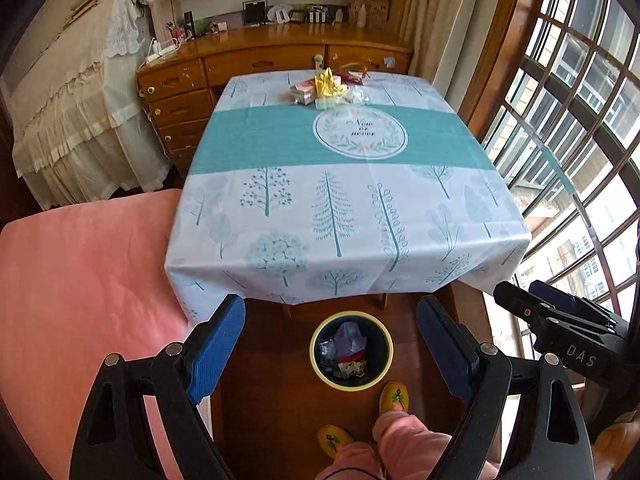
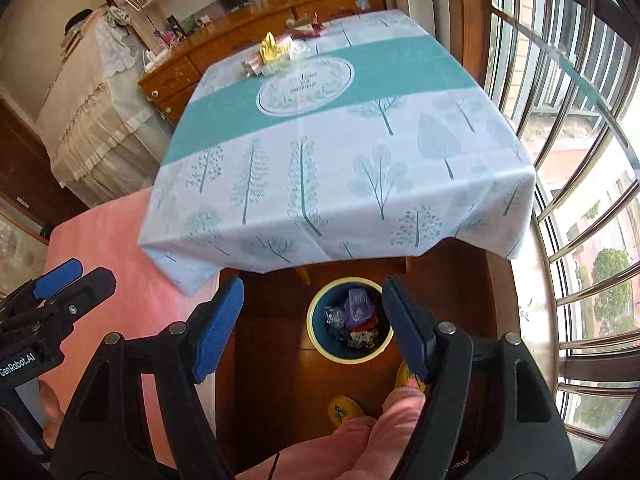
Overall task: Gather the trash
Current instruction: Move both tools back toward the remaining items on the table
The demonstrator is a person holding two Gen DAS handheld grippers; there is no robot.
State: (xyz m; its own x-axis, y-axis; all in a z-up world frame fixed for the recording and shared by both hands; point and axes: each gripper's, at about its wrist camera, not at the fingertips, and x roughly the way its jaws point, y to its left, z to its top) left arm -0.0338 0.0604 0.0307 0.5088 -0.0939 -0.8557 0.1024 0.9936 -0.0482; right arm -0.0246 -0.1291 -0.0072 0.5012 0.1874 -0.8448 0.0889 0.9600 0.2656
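Note:
A pile of trash (image 1: 326,89), yellow and pink wrappers and clear plastic, lies at the far end of the table; it also shows in the right wrist view (image 2: 276,54). A round bin (image 1: 351,350) with several wrappers inside stands on the floor in front of the table, also in the right wrist view (image 2: 349,322). My left gripper (image 1: 332,316) is open and empty, held high above the bin. My right gripper (image 2: 314,296) is open and empty, also above the bin. The right gripper shows at the right edge of the left wrist view (image 1: 560,316).
The table has a tree-patterned cloth (image 1: 340,200). A pink bed (image 1: 80,300) lies to the left. A wooden dresser (image 1: 248,60) stands behind the table. A barred window (image 1: 580,120) is on the right. The person's slippered feet (image 1: 394,398) stand near the bin.

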